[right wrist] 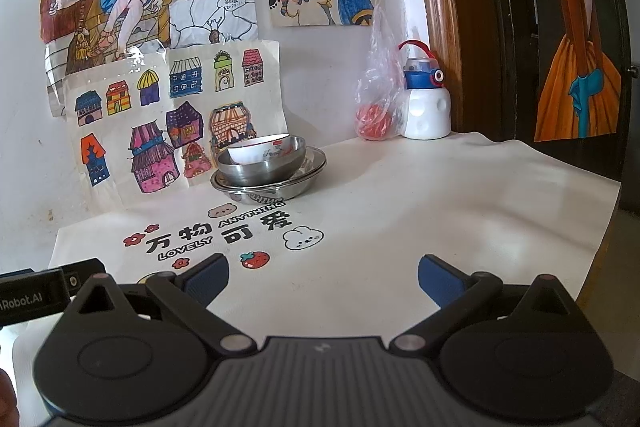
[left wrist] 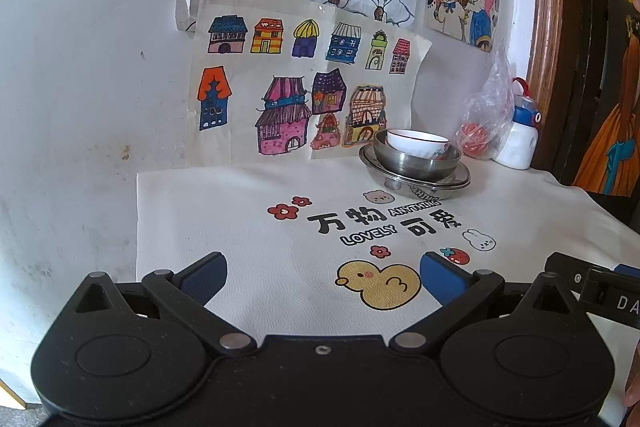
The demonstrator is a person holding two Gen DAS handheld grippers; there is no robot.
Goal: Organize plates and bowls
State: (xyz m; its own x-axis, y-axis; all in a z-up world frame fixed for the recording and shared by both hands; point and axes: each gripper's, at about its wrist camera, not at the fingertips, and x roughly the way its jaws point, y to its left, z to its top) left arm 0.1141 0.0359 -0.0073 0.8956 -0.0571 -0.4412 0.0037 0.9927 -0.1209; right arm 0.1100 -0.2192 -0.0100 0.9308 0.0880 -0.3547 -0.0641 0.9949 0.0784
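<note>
A stack of dishes stands at the back of the table by the wall: a white ceramic bowl (left wrist: 418,143) (right wrist: 262,149) sits tilted inside a steel bowl (left wrist: 416,163) (right wrist: 264,171), which rests on steel plates (left wrist: 456,181) (right wrist: 312,171). My left gripper (left wrist: 322,273) is open and empty, low over the near part of the table, well short of the stack. My right gripper (right wrist: 323,273) is open and empty, also near the front, with the stack ahead to its left. Each gripper's body shows at the edge of the other's view.
A white printed cloth (left wrist: 240,211) (right wrist: 440,207) covers the table. A clear plastic bag with a red object (left wrist: 480,131) (right wrist: 376,115) and a white bottle with a blue cap (left wrist: 520,135) (right wrist: 426,103) stand at the back right. Drawings hang on the wall behind. A wooden door frame (right wrist: 436,7) is at right.
</note>
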